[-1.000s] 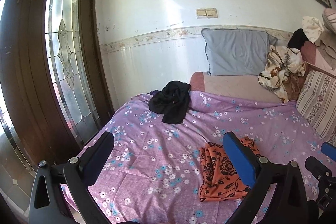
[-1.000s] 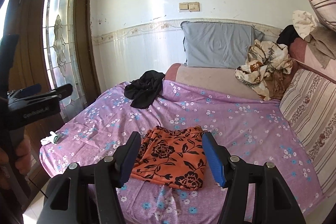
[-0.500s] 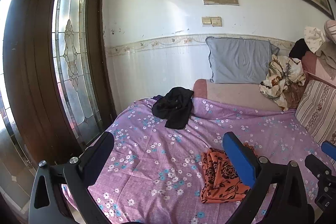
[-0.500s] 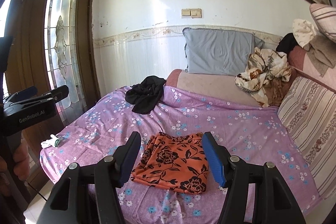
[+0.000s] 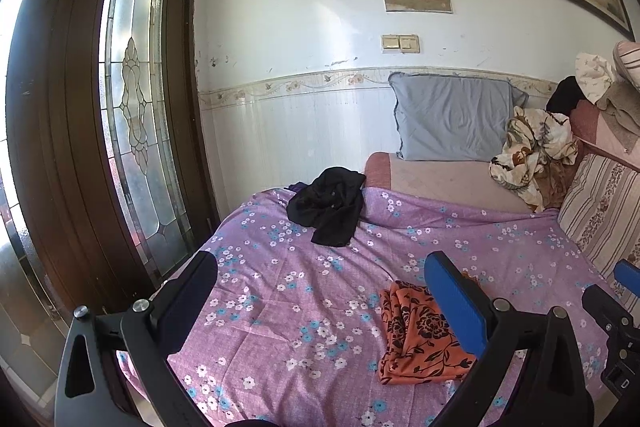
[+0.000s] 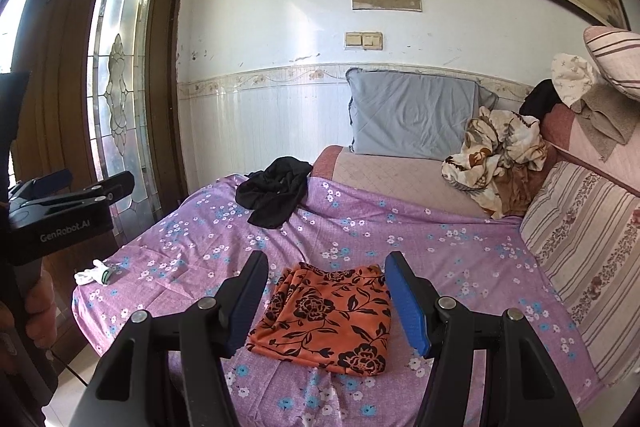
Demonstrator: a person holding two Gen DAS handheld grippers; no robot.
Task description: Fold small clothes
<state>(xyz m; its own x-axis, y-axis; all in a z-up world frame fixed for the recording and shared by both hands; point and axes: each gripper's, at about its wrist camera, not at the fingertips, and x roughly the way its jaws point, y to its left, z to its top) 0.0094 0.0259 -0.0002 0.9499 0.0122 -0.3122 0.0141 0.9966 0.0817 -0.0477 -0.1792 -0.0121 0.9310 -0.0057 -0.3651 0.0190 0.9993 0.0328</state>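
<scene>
Where the purple sheet (image 6: 460,251) covers the bed, the folded orange cloth (image 6: 328,315) lies flat near its front edge, long axis running away from the cameras. Above it, the right gripper (image 6: 328,301) and left gripper (image 5: 320,303) are both spread and empty.

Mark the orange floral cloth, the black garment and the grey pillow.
orange floral cloth (image 6: 326,319): right wrist view, middle of the folded piece.
black garment (image 6: 276,195): right wrist view, centre of the crumpled heap.
grey pillow (image 5: 452,117): left wrist view, middle of its face.
</scene>
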